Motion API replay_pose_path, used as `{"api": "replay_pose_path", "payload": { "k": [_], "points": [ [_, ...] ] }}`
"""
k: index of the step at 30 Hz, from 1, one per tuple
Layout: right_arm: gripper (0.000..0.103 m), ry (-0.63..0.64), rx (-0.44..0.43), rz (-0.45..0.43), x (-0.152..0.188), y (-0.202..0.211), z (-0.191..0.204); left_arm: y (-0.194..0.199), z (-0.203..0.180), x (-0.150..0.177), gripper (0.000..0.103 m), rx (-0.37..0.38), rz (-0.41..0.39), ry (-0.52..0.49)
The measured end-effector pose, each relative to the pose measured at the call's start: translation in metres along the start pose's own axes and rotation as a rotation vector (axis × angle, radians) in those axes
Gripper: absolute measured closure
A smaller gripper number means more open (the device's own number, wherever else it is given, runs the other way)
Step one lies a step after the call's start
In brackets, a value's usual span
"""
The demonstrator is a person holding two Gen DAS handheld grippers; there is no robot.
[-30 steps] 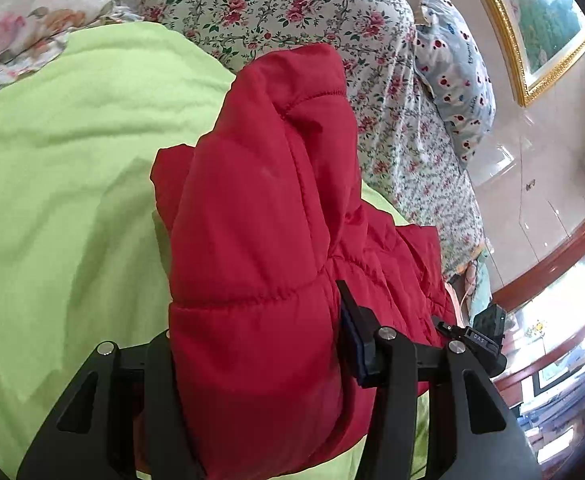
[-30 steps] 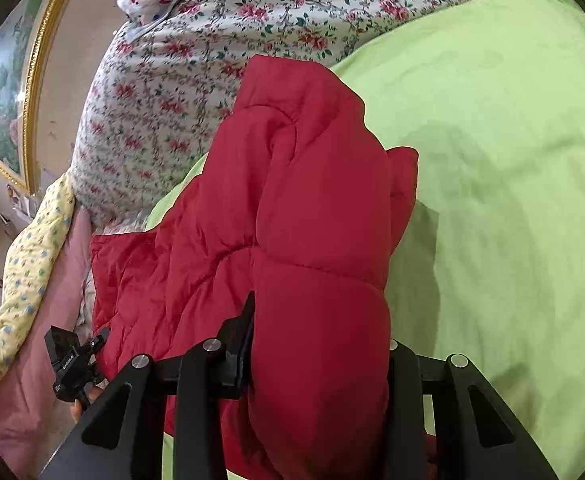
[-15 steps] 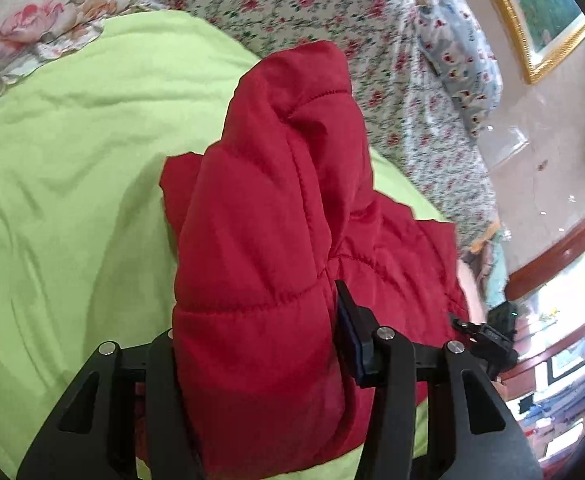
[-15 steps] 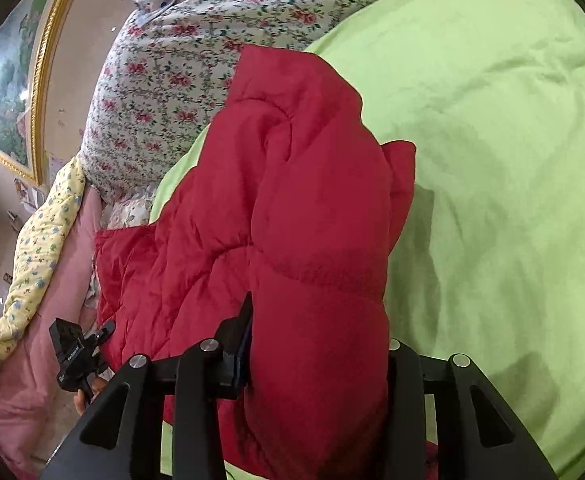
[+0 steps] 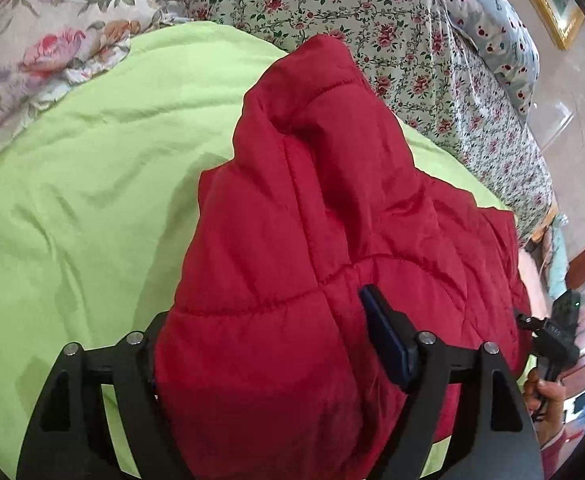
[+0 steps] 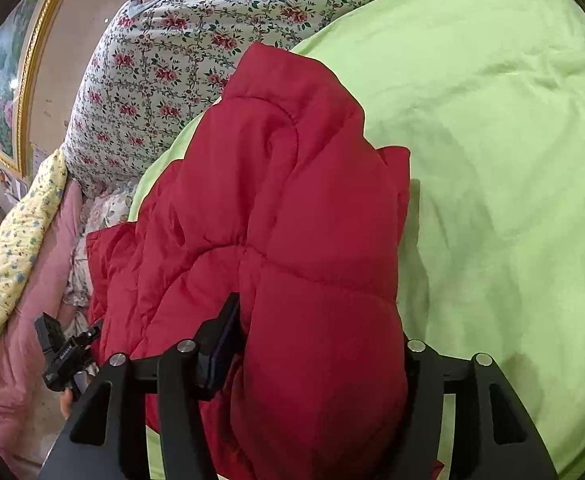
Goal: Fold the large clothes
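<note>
Two grippers, both clamped on one red quilted puffer jacket [image 5: 316, 248], held up over a lime-green bedsheet [image 5: 84, 200].

Left wrist view, left to right: pale rose-print quilt [image 5: 48, 48] bunched at far left, touching the green sheet's edge. Green sheet wrinkled, spread across the bed. Left gripper [image 5: 276, 344] jaws closed on a thick padded fold of the jacket; the right-hand blue pad [image 5: 384, 336] presses into the fabric, the left-hand pad is hidden behind the padding. Jacket bulges up between the jaws, and the rest trails to the right. Small-rose floral bedspread [image 5: 392, 32] behind the jacket, then a blue-white spotted pillow [image 5: 496, 28] and a gold picture frame [image 5: 548, 8] at top right. Right gripper's body shows at the far right edge, in a hand [image 5: 544, 400].

Right wrist view, left to right: gold-framed painting, yellow flowered cloth [image 6: 24, 232] over a pink blanket [image 6: 16, 344], and the left gripper's body at low left. Right gripper [image 6: 320, 360] jaws shut on another padded fold of the jacket [image 6: 292, 216]; the left-hand pad is visible, the right-hand one buried. Jacket sags leftward between the two grippers. Green sheet [image 6: 500, 160] fills the right.
</note>
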State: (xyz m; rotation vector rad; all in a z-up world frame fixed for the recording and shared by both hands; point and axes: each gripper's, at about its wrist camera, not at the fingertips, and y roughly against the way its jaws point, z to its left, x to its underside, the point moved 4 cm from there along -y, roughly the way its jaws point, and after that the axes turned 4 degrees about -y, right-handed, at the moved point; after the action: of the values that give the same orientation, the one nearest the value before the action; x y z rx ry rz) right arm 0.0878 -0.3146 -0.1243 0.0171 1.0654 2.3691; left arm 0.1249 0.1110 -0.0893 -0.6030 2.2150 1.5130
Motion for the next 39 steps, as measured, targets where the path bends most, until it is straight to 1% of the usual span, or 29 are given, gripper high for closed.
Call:
{"api": "replay_pose_path", "payload": {
  "k": [3, 5, 9, 11, 15, 17, 21, 25, 27, 28, 29, 30, 31, 32, 33, 34, 35, 37, 39],
  "points": [
    [0.034, 0.015, 0.035, -0.016, -0.002, 0.003, 0.001, 0.003, -0.001, 0.0, 0.021, -0.029, -0.009, -0.015],
    [0.026, 0.023, 0.053, -0.035, -0.005, 0.007, 0.002, 0.004, -0.001, -0.001, 0.021, -0.042, -0.014, -0.016],
    [0.018, 0.054, 0.094, -0.081, -0.01, 0.019, 0.003, 0.01, -0.003, -0.004, 0.021, -0.084, -0.037, -0.032],
    [0.014, 0.063, 0.108, -0.099, -0.013, 0.023, 0.003, 0.014, -0.005, -0.007, 0.02, -0.123, -0.063, -0.047],
    [0.013, 0.093, 0.147, -0.124, -0.016, 0.027, 0.005, 0.022, -0.011, -0.014, 0.02, -0.172, -0.109, -0.067],
    [0.01, 0.111, 0.166, -0.131, -0.018, 0.026, 0.008, 0.024, -0.014, -0.018, 0.02, -0.177, -0.122, -0.079],
    [0.008, 0.162, 0.205, -0.142, -0.025, 0.021, 0.017, 0.015, -0.023, -0.027, 0.02, -0.149, -0.099, -0.102],
    [0.007, 0.212, 0.229, -0.152, -0.037, 0.011, 0.031, -0.007, -0.036, -0.029, 0.019, -0.154, -0.035, -0.163],
    [0.007, 0.236, 0.245, -0.147, -0.043, 0.002, 0.035, -0.015, -0.041, -0.027, 0.019, -0.157, -0.021, -0.188],
    [0.007, 0.248, 0.247, -0.141, -0.045, -0.003, 0.038, -0.016, -0.043, -0.026, 0.022, -0.159, -0.019, -0.204],
    [0.008, 0.261, 0.252, -0.139, -0.045, -0.007, 0.042, -0.016, -0.045, -0.026, 0.032, -0.155, -0.022, -0.214],
    [0.009, 0.28, 0.261, -0.137, -0.045, -0.011, 0.047, -0.015, -0.047, -0.025, 0.037, -0.152, -0.024, -0.219],
    [0.021, 0.296, 0.27, -0.138, -0.043, -0.013, 0.05, -0.014, -0.047, -0.026, 0.047, -0.146, -0.028, -0.222],
    [0.044, 0.319, 0.289, -0.139, -0.041, -0.016, 0.054, -0.014, -0.047, -0.027, 0.061, -0.142, -0.031, -0.222],
    [0.051, 0.342, 0.321, -0.141, -0.039, -0.02, 0.057, -0.012, -0.046, -0.028, 0.067, -0.139, -0.038, -0.219],
    [0.063, 0.359, 0.343, -0.148, -0.038, -0.021, 0.059, -0.011, -0.045, -0.03, 0.078, -0.129, -0.042, -0.212],
    [0.074, 0.37, 0.357, -0.159, -0.037, -0.02, 0.061, -0.008, -0.043, -0.032, 0.08, -0.106, -0.047, -0.197],
    [0.082, 0.36, 0.34, -0.174, -0.038, -0.014, 0.062, -0.006, -0.043, -0.035, 0.082, -0.075, -0.059, -0.178],
    [0.087, 0.349, 0.316, -0.2, -0.042, -0.005, 0.064, -0.003, -0.046, -0.04, 0.083, -0.061, -0.079, -0.178]
  ]
}}
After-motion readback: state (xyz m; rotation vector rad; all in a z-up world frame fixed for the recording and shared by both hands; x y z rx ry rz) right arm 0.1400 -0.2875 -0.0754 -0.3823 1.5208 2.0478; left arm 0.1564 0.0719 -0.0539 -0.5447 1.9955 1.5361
